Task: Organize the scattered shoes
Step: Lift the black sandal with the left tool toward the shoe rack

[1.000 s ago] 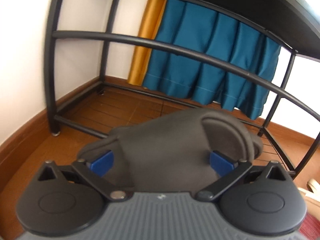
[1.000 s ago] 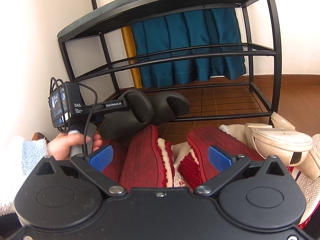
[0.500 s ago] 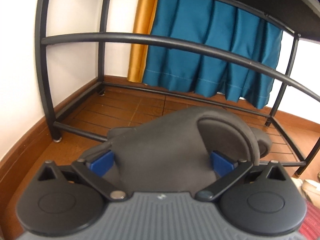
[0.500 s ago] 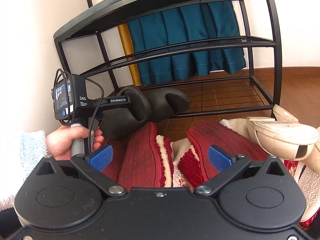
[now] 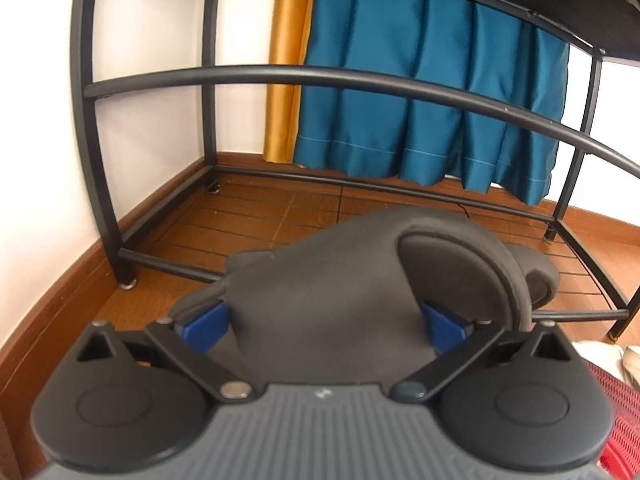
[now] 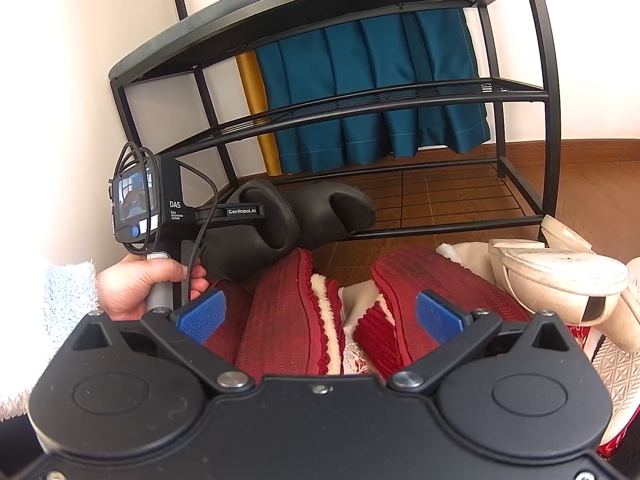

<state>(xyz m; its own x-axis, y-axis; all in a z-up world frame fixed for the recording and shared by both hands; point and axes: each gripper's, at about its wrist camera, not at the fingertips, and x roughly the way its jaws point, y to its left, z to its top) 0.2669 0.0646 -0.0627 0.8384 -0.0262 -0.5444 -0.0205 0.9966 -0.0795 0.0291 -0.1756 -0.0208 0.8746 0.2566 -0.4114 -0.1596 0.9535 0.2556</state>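
My left gripper [image 5: 322,322] is shut on a dark grey slide sandal [image 5: 340,288], holding it across its width in front of the black metal shoe rack [image 5: 360,80]. In the right wrist view the held sandal [image 6: 260,224] sits at the rack's lower left, with a second grey sandal [image 6: 340,208] lying on the bottom shelf beside it. My right gripper [image 6: 320,316] is open, its blue pads either side of a pair of red corduroy slippers [image 6: 296,312] with white lining on the floor.
Cream high-heeled shoes [image 6: 568,280] lie right of the red slippers. The rack [image 6: 400,92] has a padded top and two wire shelves. A white wall stands to the left, a blue curtain [image 6: 360,60] behind. The floor is brown wood.
My left gripper with the grey sandal has lowered and levelled toward the rack's bottom shelf. My right gripper has barely moved.
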